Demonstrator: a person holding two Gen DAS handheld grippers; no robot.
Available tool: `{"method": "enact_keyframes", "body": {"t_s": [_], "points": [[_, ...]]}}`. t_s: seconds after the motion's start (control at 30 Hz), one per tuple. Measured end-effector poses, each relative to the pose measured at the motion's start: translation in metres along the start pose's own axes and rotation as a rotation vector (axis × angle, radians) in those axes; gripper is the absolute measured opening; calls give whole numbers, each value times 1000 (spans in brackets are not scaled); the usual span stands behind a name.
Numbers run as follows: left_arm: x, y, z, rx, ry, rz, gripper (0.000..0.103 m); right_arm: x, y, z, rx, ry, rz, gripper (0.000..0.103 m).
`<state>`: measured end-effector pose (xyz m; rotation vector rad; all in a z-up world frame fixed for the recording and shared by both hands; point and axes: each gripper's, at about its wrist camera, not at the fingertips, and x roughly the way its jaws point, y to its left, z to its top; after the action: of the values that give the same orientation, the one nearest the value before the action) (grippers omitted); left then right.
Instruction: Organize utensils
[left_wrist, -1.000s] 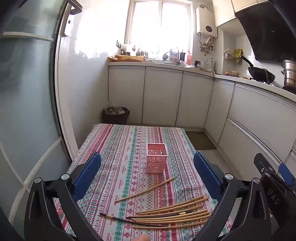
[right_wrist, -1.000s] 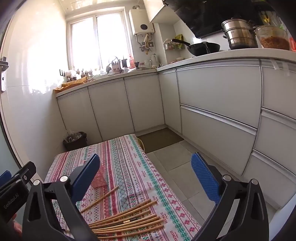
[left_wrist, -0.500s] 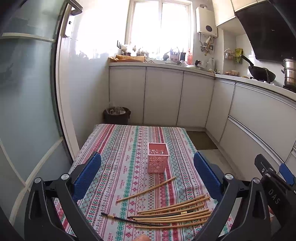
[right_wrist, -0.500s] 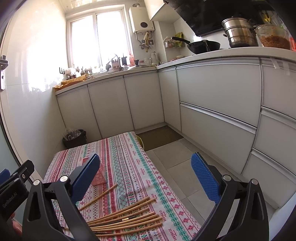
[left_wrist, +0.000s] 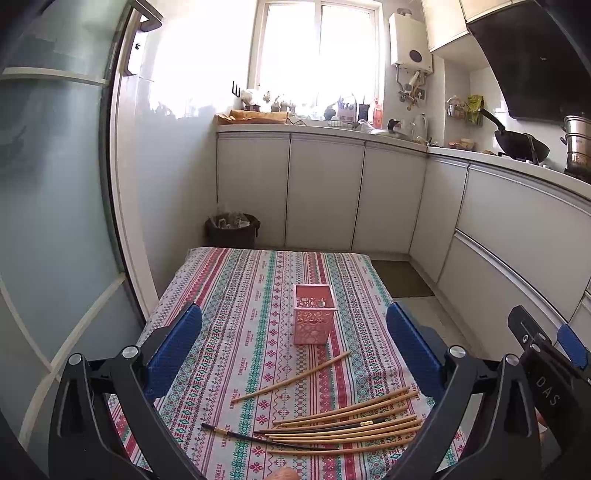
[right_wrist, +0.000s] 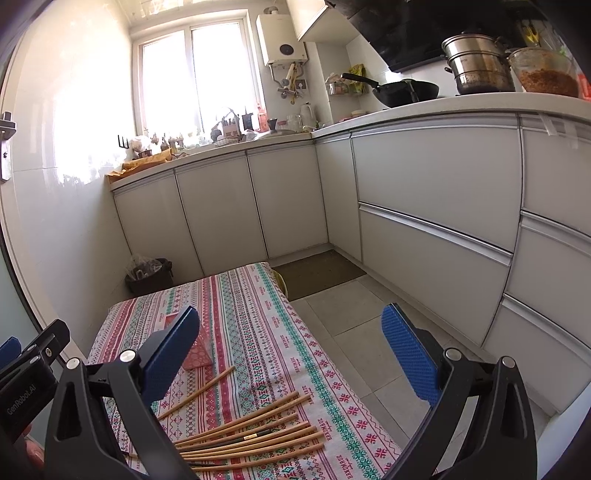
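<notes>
A pink lattice holder (left_wrist: 313, 318) stands upright mid-table on the patterned cloth (left_wrist: 236, 295); it is partly hidden behind my right gripper's left finger in the right wrist view (right_wrist: 199, 352). Several wooden chopsticks (left_wrist: 351, 424) lie fanned near the front edge, also in the right wrist view (right_wrist: 251, 432). One chopstick (left_wrist: 295, 376) lies apart, nearer the holder. A dark chopstick (left_wrist: 258, 439) lies among them. My left gripper (left_wrist: 293, 354) is open and empty above the table. My right gripper (right_wrist: 291, 358) is open and empty over the table's right edge.
A black bin (left_wrist: 232, 230) stands beyond the table's far edge. White cabinets (right_wrist: 436, 206) run along the back and right. A glass door (left_wrist: 55, 221) is at the left. A tiled floor and mat (right_wrist: 317, 273) lie right of the table.
Both views have shifted slightly; the chopsticks and holder sit a little lower and nearer in frame. Both grippers stay open. Nothing on the table moved.
</notes>
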<state>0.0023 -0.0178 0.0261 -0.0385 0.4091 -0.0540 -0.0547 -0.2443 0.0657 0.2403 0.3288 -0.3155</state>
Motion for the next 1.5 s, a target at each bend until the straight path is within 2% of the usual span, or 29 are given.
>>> {"method": "enact_keyframes", "body": {"t_s": [0.6, 0.7, 0.8, 0.9, 0.97, 1.03, 1.17, 1.27, 1.33, 1.4, 1.5], "points": [[11, -8, -2, 24, 26, -4, 96, 11, -3, -4, -40, 27, -22, 96], [23, -15, -2, 74, 65, -56, 96, 18, -12, -4, -27, 50, -34, 96], [48, -29, -8, 188, 180, -166, 96, 27, -28, -2, 24, 84, -14, 96], [83, -44, -23, 258, 371, -295, 96, 44, -47, -5, 99, 113, 25, 96], [110, -57, -37, 300, 511, -385, 96, 59, -60, -7, 160, 195, 40, 96], [130, -70, -50, 360, 594, -456, 96, 75, -71, -11, 220, 257, 73, 96], [173, -90, -62, 446, 771, -535, 96, 104, -85, -22, 310, 368, 98, 96], [197, -106, -72, 585, 874, -523, 96, 126, -89, -30, 336, 450, 100, 96], [208, -114, -76, 675, 889, -493, 96, 138, -89, -36, 340, 485, 82, 96], [227, -117, -75, 705, 899, -473, 96, 148, -90, -41, 330, 521, 53, 96], [251, -114, -75, 698, 914, -461, 95, 157, -86, -42, 279, 535, -6, 96]]}}
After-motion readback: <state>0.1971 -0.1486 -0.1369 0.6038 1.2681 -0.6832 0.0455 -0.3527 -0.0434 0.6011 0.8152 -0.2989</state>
